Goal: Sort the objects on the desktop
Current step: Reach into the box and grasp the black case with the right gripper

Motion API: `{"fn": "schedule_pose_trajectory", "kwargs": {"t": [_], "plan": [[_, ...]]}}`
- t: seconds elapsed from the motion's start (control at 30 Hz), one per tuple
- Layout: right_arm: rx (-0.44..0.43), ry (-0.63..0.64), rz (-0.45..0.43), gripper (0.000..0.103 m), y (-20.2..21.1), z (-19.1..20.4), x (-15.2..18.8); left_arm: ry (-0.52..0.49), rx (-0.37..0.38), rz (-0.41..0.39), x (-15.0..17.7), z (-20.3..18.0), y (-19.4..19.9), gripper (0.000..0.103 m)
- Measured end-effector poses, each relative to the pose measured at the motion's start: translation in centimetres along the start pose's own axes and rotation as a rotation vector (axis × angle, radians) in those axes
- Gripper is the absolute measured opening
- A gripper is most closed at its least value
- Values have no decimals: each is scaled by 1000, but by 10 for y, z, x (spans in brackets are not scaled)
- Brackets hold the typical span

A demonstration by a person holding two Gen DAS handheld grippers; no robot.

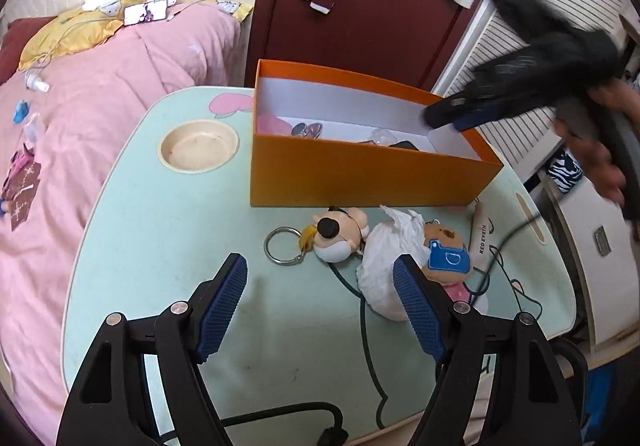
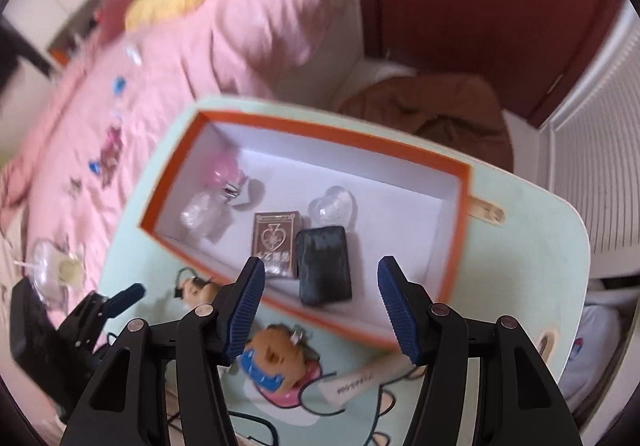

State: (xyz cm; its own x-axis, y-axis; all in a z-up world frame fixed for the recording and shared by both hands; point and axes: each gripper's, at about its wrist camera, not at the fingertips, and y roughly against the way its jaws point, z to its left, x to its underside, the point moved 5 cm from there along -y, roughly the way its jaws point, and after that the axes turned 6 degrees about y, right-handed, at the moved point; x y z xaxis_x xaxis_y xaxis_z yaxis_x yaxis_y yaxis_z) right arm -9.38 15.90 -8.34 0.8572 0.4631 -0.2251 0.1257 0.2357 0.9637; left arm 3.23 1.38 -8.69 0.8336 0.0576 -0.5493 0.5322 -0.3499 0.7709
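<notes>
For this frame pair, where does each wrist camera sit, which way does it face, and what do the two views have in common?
Left wrist: sits behind the open left gripper, angled down across the table at the plush keychains; the right gripper and a hand show above the orange box.
Right wrist: sits behind the open right gripper, looking steeply down into the orange box at a card deck and a dark case; the left gripper shows lower left.
Shared: box, table, plush keychains, pink bed.
</notes>
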Motion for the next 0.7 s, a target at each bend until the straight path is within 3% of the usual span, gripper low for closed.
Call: {"fn": "schedule_pose_trajectory", "kwargs": {"t": [0.17, 0.3, 0.37, 0.43, 0.47, 0.6, 0.7], "plan": [[-10, 7, 247, 59, -48, -8, -15, 3, 12, -10, 0, 4, 3, 76], [-34, 30, 346, 58, -69, -6, -13, 25, 20, -4, 0, 8, 2, 76], [-72, 16, 362, 57, -72, -9, -14, 37, 23, 2, 0, 10, 1, 76], [-124, -5, 376, 43, -71, -12, -13, 47, 25, 5, 0, 12, 1, 76], [-152, -16, 383, 41, -71, -14, -12, 51, 26, 6, 1, 13, 1, 76], [-42, -9, 355, 40, -64, -30, -11, 76, 29, 8, 1, 15, 0, 76], [58, 67, 348, 40, -69, -22, -4, 70, 24, 21, 1, 13, -3, 76]]}}
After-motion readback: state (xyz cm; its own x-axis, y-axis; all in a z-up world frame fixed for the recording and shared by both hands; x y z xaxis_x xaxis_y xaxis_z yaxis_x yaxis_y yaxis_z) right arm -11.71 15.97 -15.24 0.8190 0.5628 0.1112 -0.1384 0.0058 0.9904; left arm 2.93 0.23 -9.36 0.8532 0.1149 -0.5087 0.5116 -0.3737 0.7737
